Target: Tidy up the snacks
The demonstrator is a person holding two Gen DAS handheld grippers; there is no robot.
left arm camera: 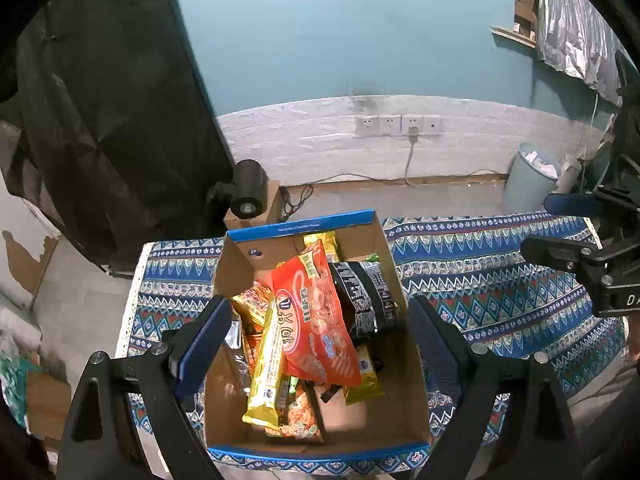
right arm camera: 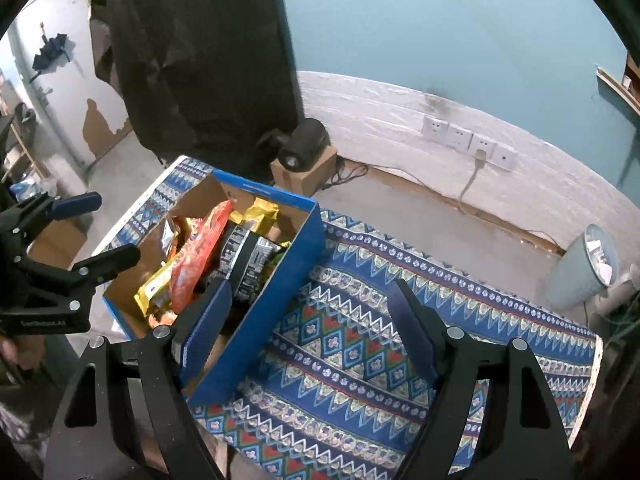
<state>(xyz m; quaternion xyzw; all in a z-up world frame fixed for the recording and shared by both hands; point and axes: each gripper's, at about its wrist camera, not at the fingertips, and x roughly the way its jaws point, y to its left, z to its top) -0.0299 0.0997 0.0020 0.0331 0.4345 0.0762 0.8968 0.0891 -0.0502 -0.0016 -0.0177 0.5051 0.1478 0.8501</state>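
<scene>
A blue-rimmed cardboard box (left arm camera: 394, 276) stands on the patterned tablecloth and holds several snack packs. An orange-red chip bag (left arm camera: 320, 320) lies on top, with a long yellow wafer pack (left arm camera: 270, 364) to its left and a black pack (left arm camera: 362, 300) to its right. My left gripper (left arm camera: 320, 328) is open and empty, held above the box with a finger over each side. The box also shows in the right wrist view (right arm camera: 280, 280). My right gripper (right arm camera: 310, 320) is open and empty, above the cloth to the right of the box; its left finger overlaps the box's corner.
The blue patterned tablecloth (right arm camera: 360, 360) covers the table right of the box. A black cylinder on a small carton (left arm camera: 248, 194) stands behind the table. A grey bin (left arm camera: 530, 176) stands on the floor at the right. A dark curtain (left arm camera: 100, 120) hangs at the left.
</scene>
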